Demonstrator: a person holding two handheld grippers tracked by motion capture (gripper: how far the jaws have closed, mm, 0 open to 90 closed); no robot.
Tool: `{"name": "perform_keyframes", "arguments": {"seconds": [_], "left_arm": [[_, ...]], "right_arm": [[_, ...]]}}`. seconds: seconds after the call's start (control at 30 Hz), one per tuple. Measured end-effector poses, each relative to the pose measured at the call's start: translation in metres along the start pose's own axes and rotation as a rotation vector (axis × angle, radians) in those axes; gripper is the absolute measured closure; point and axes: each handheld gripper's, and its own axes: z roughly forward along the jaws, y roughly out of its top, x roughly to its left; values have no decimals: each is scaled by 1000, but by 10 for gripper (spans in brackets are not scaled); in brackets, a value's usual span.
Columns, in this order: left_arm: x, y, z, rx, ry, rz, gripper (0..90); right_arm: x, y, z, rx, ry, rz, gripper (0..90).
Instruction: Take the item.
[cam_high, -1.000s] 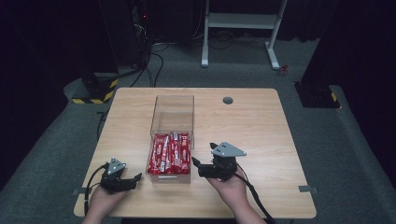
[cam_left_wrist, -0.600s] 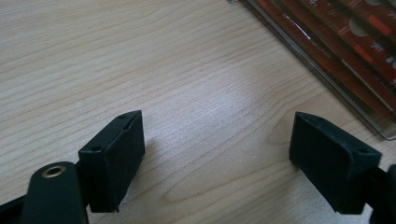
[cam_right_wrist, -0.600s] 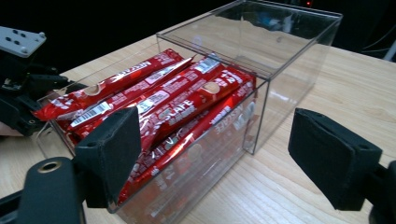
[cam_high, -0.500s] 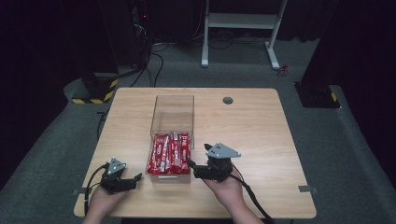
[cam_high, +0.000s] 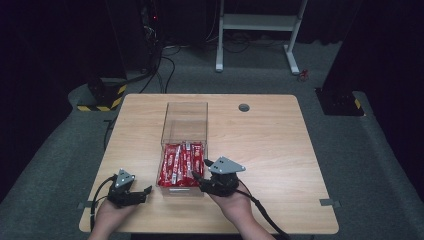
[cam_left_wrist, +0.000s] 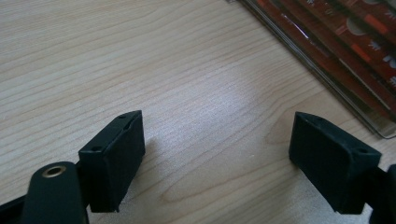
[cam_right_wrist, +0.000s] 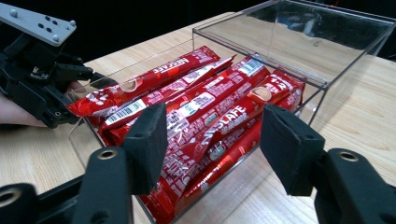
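A clear plastic box (cam_high: 184, 106) stands in the middle of the wooden table (cam_high: 280, 140). Several red coffee sachets (cam_high: 181, 164) fill its near half. My right gripper (cam_high: 202, 172) sits at the box's near right corner and points into it. In the right gripper view its jaws (cam_right_wrist: 215, 140) have just been closing. They stand over the open box with the sachets (cam_right_wrist: 205, 112) between and below them, and the pads press on nothing. My left gripper (cam_high: 146, 192) rests on the table left of the box, open (cam_left_wrist: 219, 154), with bare wood between its fingers.
The far half of the box (cam_right_wrist: 299, 42) holds nothing. A round grommet hole (cam_high: 244, 107) lies at the table's far side. The box's edge (cam_left_wrist: 327, 81) lies close on the right in the left gripper view. A white frame (cam_high: 260, 22) stands on the floor beyond.
My right gripper has shifted left toward the box's near corner, its jaws now over the sachets. The left gripper has stayed where it was.
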Motion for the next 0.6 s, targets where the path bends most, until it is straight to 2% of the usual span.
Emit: {"name": "perform_keyframes", "arguments": {"seconds": [0.13,0.33,0.43,0.57,0.6], "left_arm": [[0,0,0,0,1,0,188],[0,0,0,1,2,1,189],[0,0,-1,1,2,2,189],[0,-1,-1,0,9,5,191],[0,-1,-1,0,9,5,192]], "right_arm": [[1,0,2,1,-1,-5,443],[-3,-6,2,12,2,20,439],[-3,-6,1,3,1,11,445],[1,-5,4,-2,7,9,487],[2,-6,7,6,4,7,524]]}}
